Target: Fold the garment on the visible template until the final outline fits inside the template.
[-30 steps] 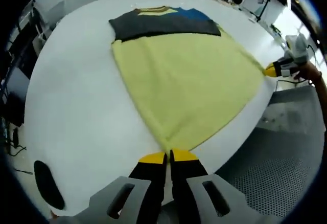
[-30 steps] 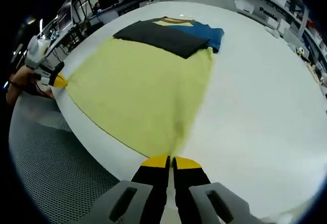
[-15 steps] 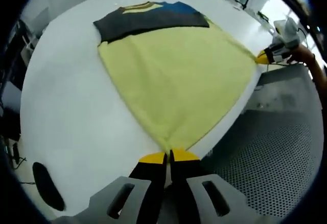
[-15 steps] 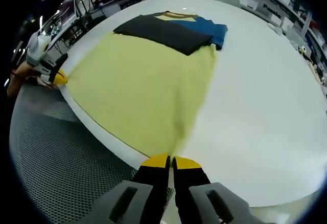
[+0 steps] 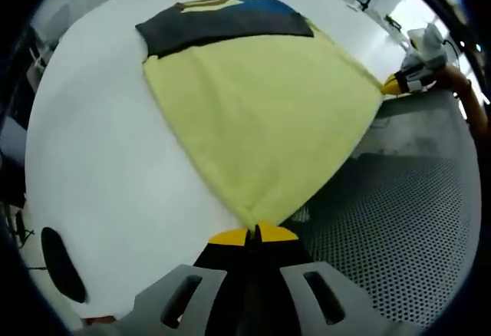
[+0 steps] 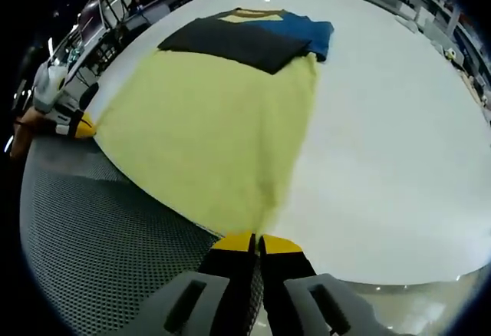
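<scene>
— Two grippers, both clamped on the shirt (image 5: 261,106)?

— Yes. In the left gripper view the left gripper (image 5: 252,235) has its yellow-tipped jaws pressed together on one bottom corner of the yellow cloth. The right gripper (image 5: 397,84) shows at the far right of that view, pinching the other bottom corner, with a hand (image 5: 453,90) behind it.

— And from the other side?

— The right gripper view shows the same thing mirrored. Its own jaws are closed on a corner at the bottom, and the left gripper (image 6: 77,126) sits at the left edge, closed on the far corner.

— Where does the shirt lie?

— On the white table (image 5: 100,159). The yellow body spreads from the two gripped corners up toward the far end, where a dark grey band crosses it, with a blue patch and a striped collar beyond. The hem between the grippers runs along the table's edge, and both gripped corners sit just past that edge, over the perforated grey floor (image 5: 391,228).

— Is the cloth flat?

— Mostly. It is drawn taut into a point at each gripper.

— Any template to be seen?

— I cannot make one out under the shirt. A dark oval mark (image 5: 60,273) sits on the table near the left gripper.
</scene>
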A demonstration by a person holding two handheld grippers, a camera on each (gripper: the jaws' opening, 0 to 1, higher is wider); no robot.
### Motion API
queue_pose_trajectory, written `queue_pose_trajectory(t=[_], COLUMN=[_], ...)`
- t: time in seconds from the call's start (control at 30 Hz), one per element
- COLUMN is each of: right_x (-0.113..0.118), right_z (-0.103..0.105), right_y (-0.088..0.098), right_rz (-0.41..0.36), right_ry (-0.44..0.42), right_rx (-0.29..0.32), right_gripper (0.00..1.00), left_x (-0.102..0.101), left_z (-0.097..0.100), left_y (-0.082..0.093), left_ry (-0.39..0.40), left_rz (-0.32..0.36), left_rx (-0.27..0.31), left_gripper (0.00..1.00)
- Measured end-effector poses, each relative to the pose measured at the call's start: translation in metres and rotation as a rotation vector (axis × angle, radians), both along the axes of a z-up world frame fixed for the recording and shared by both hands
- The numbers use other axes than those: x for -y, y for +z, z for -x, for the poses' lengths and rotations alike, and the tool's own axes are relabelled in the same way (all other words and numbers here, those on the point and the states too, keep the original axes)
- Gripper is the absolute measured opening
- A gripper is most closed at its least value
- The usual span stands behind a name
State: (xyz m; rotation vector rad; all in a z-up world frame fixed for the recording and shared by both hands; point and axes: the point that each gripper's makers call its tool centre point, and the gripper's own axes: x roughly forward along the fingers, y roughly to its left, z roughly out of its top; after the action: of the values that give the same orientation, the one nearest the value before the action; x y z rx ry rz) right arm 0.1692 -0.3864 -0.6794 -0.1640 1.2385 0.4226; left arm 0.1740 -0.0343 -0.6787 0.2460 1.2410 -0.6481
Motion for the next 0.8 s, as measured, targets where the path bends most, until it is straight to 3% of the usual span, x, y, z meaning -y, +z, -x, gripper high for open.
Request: queue_pose_trajectory(t=[0.53, 0.8], right_x=[-0.002, -0.003], right_z=[-0.002, -0.023], right_y=[0.013, 0.035], right_rz=[0.003, -0.051], right_ry=[0.021, 0.004], right_rx=[0.005, 0.094], right_gripper=[0.00, 0.00], left_x=[0.000, 0.002], left_z=[-0.003, -0.014], left_y=[0.011, 0.028], left_ry=[-0.006, 0.011], left_rz=[-0.015, 0.002], left_rx=[0.021, 0.062], left_gripper=[0.02, 0.02])
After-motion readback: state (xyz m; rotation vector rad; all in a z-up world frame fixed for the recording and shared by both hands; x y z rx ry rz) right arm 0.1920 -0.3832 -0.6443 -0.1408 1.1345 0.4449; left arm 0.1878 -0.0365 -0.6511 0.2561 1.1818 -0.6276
